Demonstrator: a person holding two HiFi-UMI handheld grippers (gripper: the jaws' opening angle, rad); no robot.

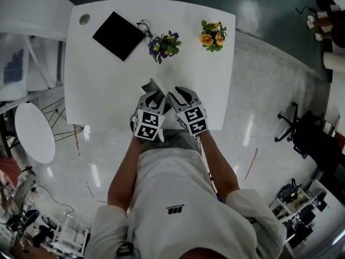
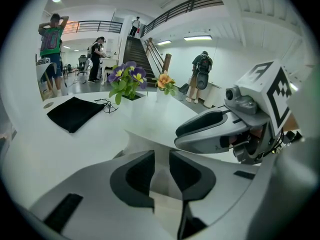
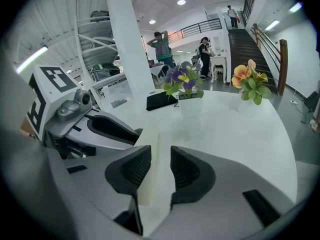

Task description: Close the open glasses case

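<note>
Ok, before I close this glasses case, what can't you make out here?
1. Glasses case: in the head view both grippers cover most of it, so its inside is hidden.
2. Left gripper and right gripper: in their own views the jaws stand narrowly apart with something pale between them. Grip or mere contact is unclear.
3. Glasses: too small in the head view to tell folded or open.

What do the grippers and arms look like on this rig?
The left gripper and right gripper both have light grey moulded shells with dark pads on the jaws. Each carries a white cube printed with black square markers. The person wears a white short-sleeved T-shirt with a small dark logo; the forearms are uncovered.
</note>
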